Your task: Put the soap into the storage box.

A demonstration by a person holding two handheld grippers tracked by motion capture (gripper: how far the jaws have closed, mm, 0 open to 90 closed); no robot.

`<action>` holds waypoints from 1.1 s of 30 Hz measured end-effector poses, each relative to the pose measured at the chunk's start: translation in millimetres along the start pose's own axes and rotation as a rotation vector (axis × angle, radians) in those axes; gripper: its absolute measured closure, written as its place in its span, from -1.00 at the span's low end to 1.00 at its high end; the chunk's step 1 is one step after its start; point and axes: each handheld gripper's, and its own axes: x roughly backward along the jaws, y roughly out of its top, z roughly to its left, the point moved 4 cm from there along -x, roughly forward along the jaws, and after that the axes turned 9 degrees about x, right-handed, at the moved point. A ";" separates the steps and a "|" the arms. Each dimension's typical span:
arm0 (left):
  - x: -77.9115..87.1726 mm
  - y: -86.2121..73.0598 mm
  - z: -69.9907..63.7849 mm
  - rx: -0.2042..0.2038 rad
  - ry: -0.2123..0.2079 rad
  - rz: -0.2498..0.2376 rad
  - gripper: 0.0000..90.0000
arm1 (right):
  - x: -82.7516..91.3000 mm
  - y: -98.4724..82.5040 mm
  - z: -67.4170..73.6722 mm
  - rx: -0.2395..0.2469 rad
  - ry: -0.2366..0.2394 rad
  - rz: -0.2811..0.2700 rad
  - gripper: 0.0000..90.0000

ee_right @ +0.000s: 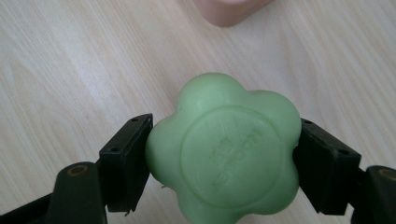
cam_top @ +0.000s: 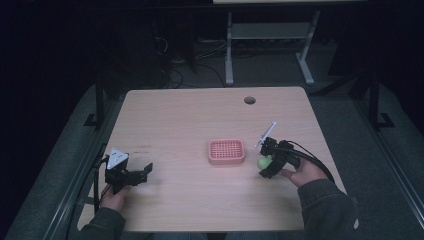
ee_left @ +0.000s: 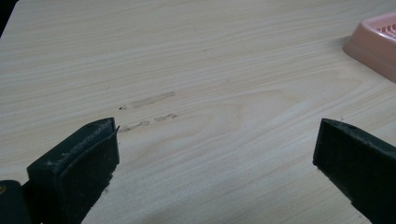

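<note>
Soap [ee_right: 224, 149] was clamped in right gripper [cam_top: 267, 161], just beside pink tray [cam_top: 226, 151]; placement into tray judged next. Left gripper [cam_top: 141, 171] was spread, unloaded, well apart from tray.

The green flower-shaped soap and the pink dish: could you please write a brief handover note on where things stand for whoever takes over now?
Right tool: shut on the green soap, jaws pressing its two sides, just right of the pink soap dish.
Left tool: open, holding nothing, low over bare table at the left.
Done: soap gripped.
Left, probably: put the soap in the dish, which looks empty, and let go.
</note>
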 end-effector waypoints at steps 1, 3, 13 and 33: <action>0.0 0.0 0.0 0.000 0.000 0.000 -1.00 | 0.4 1.5 -0.4 -0.001 0.006 -0.005 -0.42; -0.1 0.0 0.1 0.002 0.000 -0.001 -1.00 | 1.2 3.9 -1.8 0.003 0.004 -0.003 -0.42; 0.4 0.2 1.4 0.001 0.004 0.001 -1.00 | 4.2 13.1 -6.2 0.021 -0.001 0.019 -0.42; 0.3 0.5 1.8 0.008 0.000 -0.003 -1.00 | 6.9 44.0 -17.1 0.063 -0.007 0.044 -0.42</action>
